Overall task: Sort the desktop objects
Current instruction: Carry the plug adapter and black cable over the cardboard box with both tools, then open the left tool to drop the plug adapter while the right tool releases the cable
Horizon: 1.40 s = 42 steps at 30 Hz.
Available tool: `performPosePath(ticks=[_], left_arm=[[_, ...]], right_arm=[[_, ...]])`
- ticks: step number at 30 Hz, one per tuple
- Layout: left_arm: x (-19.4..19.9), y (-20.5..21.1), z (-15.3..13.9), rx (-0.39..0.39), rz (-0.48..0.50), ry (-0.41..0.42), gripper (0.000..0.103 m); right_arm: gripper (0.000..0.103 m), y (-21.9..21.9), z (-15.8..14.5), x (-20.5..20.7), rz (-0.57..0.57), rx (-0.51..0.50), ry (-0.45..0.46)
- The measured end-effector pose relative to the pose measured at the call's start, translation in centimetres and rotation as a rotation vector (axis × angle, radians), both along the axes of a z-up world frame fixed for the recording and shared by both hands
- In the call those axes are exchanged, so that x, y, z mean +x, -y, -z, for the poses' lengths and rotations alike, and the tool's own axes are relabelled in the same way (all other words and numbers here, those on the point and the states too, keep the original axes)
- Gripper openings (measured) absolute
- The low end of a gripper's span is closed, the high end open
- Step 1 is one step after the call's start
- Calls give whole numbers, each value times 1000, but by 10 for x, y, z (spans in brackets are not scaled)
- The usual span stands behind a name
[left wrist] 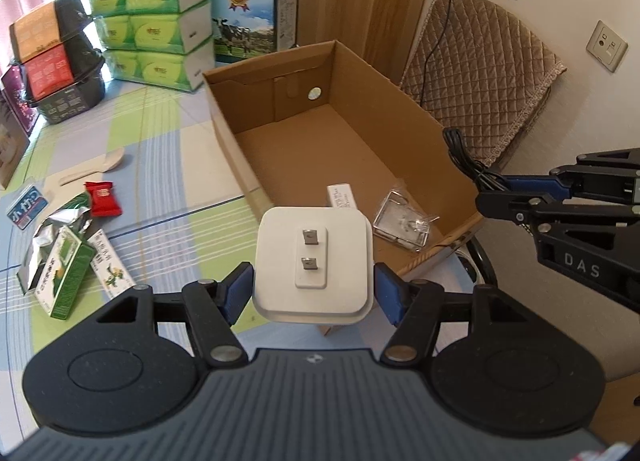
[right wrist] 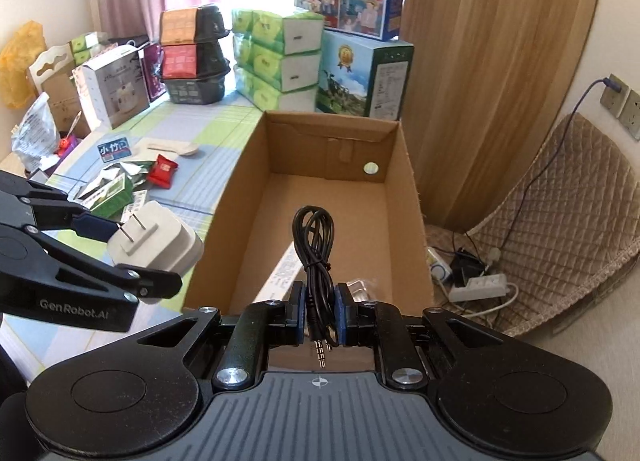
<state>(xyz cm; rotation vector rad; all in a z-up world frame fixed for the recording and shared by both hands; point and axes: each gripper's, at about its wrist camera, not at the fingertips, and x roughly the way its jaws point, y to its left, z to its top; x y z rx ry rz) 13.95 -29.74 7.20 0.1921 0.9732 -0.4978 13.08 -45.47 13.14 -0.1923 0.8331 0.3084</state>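
The left tongs (left wrist: 314, 293) grip a white plug adapter (left wrist: 313, 267) between their blue pads, its two metal prongs facing up toward the camera. The adapter hangs above the near left corner of an open cardboard box (left wrist: 224, 117), over the box's left wall and the desk beside it. The right tongs (right wrist: 320, 311) are clamped on a coiled black audio cable (right wrist: 314, 245), bundled with a tie at its middle; its loops stand upright above the pads and two jack plugs poke out below. The cable is held over the near end of the box, inside its walls.

In the box, near its near edge, lie a slim white carton (left wrist: 341, 197) and a clear plastic packet (left wrist: 402, 221), just beside each other; the rest of the box floor is bare cardboard.

The desk (left wrist: 168, 165) wears a checked green and blue cloth. Toward its left edge sit a red snack packet (left wrist: 103, 199), a green carton (left wrist: 66, 275) on torn silver wrapping, a blue card (left wrist: 27, 207) and a pale spoon (left wrist: 94, 171). Along the far edge stand stacked green tissue packs (left wrist: 154, 25), a blue milk carton box (left wrist: 254, 11) and black trays (left wrist: 60, 57) with orange and red labels.
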Motion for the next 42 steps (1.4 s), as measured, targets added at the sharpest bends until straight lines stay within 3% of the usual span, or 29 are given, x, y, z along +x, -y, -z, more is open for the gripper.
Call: performPosePath(ticks=[25, 42], left_arm=[[58, 32, 20, -27, -11, -29, 60], [74, 38, 32, -73, -17, -49, 61]], right_arm=[[12, 17, 27, 48, 47, -8, -41], [12, 19, 37, 59, 73, -18, -57]])
